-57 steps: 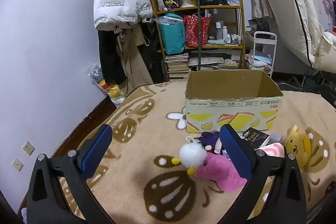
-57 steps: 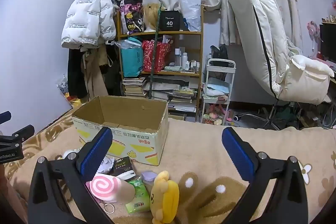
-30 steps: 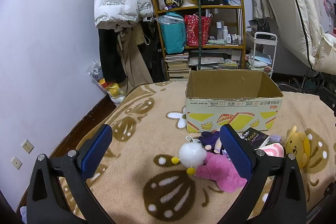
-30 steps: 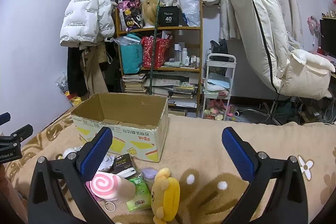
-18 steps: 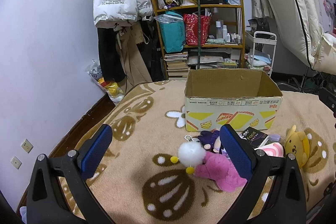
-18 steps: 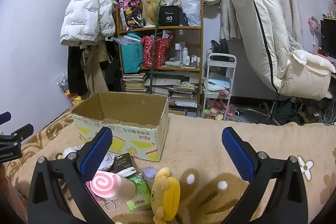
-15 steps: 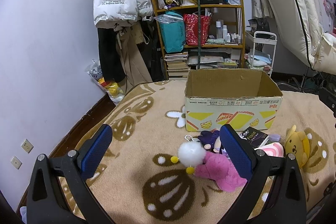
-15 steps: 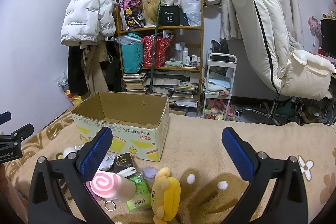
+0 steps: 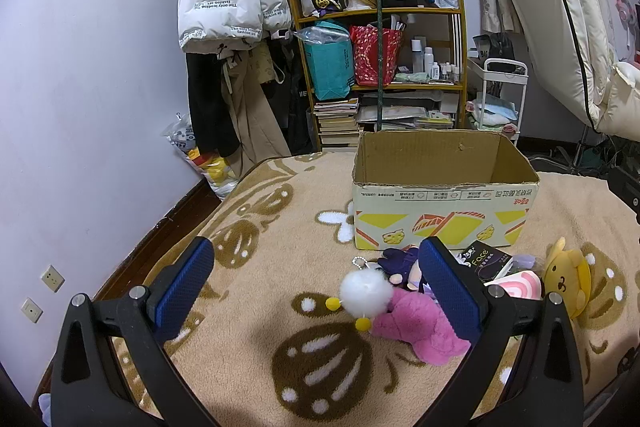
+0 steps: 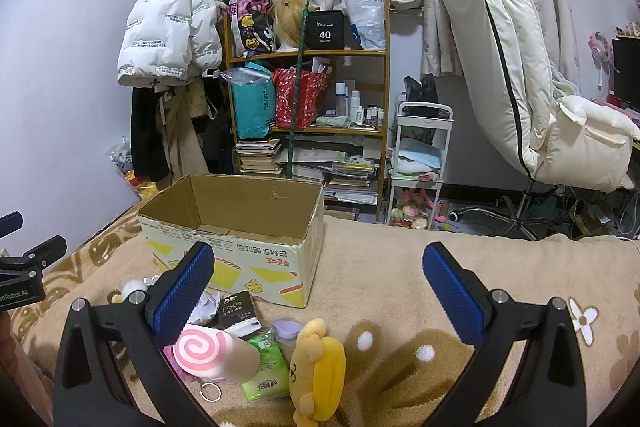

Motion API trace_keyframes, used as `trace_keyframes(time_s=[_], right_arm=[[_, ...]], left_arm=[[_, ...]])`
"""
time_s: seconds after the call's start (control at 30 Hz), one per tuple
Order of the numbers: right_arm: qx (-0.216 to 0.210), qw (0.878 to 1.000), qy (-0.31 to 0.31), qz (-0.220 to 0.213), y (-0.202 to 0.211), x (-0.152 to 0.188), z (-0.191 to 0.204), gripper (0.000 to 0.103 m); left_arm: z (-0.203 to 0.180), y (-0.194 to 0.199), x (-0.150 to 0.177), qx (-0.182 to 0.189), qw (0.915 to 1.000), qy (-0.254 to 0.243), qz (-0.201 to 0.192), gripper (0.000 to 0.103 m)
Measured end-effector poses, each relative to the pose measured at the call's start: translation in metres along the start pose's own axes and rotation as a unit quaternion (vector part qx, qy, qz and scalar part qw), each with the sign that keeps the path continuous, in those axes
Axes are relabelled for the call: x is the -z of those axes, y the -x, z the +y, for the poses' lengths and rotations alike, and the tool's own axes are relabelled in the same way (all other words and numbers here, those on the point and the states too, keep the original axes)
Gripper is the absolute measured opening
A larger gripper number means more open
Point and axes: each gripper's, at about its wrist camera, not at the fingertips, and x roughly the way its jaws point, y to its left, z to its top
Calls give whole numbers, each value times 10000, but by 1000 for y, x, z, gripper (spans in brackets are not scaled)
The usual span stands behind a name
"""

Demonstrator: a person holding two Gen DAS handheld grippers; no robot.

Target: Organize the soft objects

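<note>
Left wrist view: the left gripper [image 9: 316, 281] hangs with jaws released; the pink furry plush toy [image 9: 416, 323] at 3 o'clock touches the white fluffy pompom keychain [image 9: 366, 293] (both may lift together).

Right wrist view: the right gripper [image 10: 318, 285] is released too; the yellow dog plush [image 10: 318, 371] at 6 o'clock could roll before reaching the open cardboard box [image 10: 240, 243].

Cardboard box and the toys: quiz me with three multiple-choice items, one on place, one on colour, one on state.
1. Where do the toys lie?
A. inside the box
B. on the blanket in front of the box
C. on the shelf

2. What colour is the fluffy ball?
A. white
B. green
C. black

3. How are both tongs?
A. shut on a toy
B. open, holding nothing
C. shut, holding nothing

Answers:
1 B: the pink plush and yellow plush rest before the cardboard box.
2 A: the fluffy ball is white.
3 B: left tongs and right tongs are spread, nothing between.
</note>
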Motion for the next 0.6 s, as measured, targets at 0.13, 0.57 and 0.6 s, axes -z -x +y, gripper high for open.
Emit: trace_keyframes(time_s=[0.13, 0.57, 0.6], right_arm=[[-2, 10000, 0, -3, 0, 0, 0, 103], [-3, 10000, 4, 8, 0, 0, 1, 103], [0, 10000, 3, 12, 0, 0, 1, 103]], left_arm=[[0, 0, 0, 1, 10000, -1, 3, 101], [0, 0, -1, 0, 10000, -2, 7, 101], [0, 0, -1, -1, 10000, -2, 9, 101]])
